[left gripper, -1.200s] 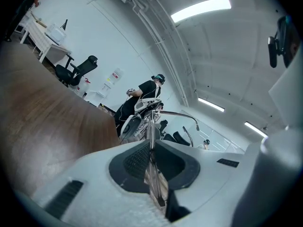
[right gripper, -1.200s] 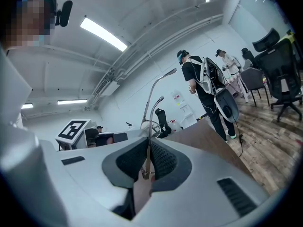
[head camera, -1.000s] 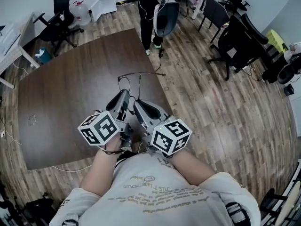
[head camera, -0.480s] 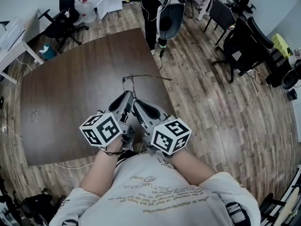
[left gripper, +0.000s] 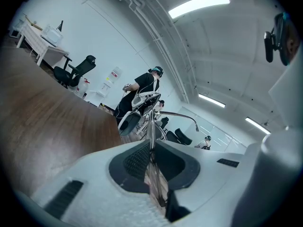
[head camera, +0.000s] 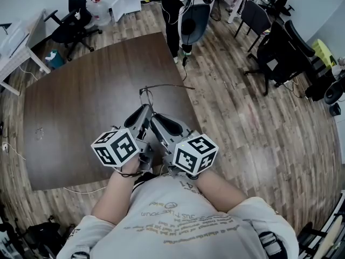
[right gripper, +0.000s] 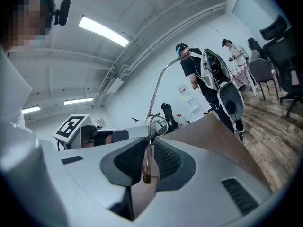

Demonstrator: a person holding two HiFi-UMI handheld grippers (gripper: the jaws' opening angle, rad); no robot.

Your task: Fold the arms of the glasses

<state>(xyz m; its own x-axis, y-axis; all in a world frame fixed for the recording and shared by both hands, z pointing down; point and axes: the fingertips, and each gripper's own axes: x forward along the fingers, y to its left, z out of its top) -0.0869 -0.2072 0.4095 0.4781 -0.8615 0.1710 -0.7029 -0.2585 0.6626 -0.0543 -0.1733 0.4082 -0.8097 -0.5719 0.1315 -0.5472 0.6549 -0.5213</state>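
A pair of thin wire-rimmed glasses (head camera: 149,94) hangs above the brown table (head camera: 81,101), near its right edge. One arm (head camera: 175,86) sticks out to the right. My left gripper (head camera: 144,110) is shut on the frame; in the left gripper view the thin rim (left gripper: 151,131) is pinched between the dark pads (left gripper: 135,160). My right gripper (head camera: 154,117) sits right beside it. Its jaws are opening, and a lens edge (right gripper: 146,167) stands between the pads (right gripper: 168,160) with a slim gap. One arm of the glasses (right gripper: 160,86) rises above them.
A person (head camera: 173,4) stands at the table's far corner beside a chair (head camera: 191,20). Office chairs stand at the back left (head camera: 73,20) and on the right (head camera: 275,47). Wood floor (head camera: 242,117) lies to the right of the table edge.
The two gripper tips have drawn a little closer together under the glasses. The glasses stay in about the same place over the table edge.
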